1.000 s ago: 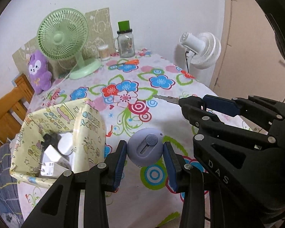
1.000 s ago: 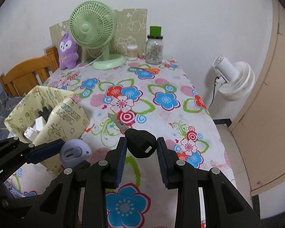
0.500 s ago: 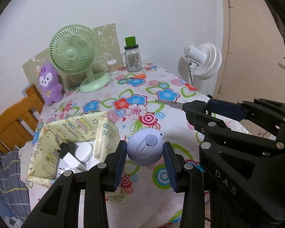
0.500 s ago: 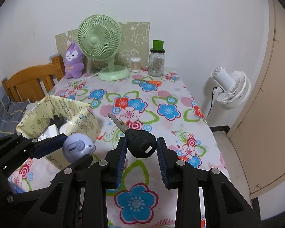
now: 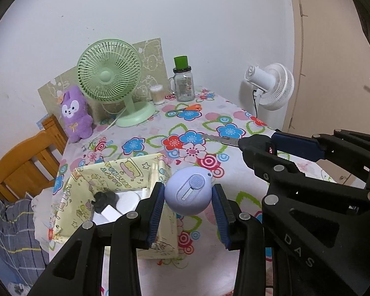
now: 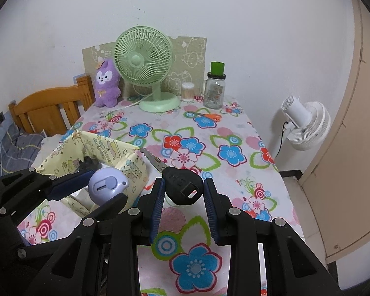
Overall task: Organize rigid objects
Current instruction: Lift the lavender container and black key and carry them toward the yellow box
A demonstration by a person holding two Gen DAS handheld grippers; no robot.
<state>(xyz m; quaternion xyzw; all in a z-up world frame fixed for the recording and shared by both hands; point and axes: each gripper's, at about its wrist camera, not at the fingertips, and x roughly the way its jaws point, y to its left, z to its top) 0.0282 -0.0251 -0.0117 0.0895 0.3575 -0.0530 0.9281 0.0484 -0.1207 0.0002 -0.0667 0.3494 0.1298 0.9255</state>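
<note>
My left gripper point(image 5: 188, 194) is shut on a round lavender tape measure point(image 5: 188, 194), held above the table just right of the yellow patterned box point(image 5: 116, 170). The same lavender tape measure point(image 6: 107, 185) shows at the left in the right wrist view, over the yellow box point(image 6: 106, 145). My right gripper point(image 6: 183, 187) is shut on the black head of a key point(image 6: 182, 185), whose metal blade points up and left. In the left wrist view that key point(image 5: 246, 143) sticks out from the right gripper at the right. The box holds white and black items point(image 5: 111, 202).
A flowered tablecloth point(image 6: 209, 133) covers the table. At its back stand a green fan point(image 6: 145, 69), a purple plush toy point(image 6: 106, 83), a glass jar with a green lid point(image 6: 214, 86), a cotton swab tub point(image 6: 187, 92) and orange scissors point(image 6: 207, 116). A wooden chair point(image 6: 49, 108) stands left, a white fan point(image 6: 305, 125) right.
Both grippers have risen and drawn back with their objects still gripped. The table and box now look farther below, and the box has shifted toward the centre of the left wrist view.
</note>
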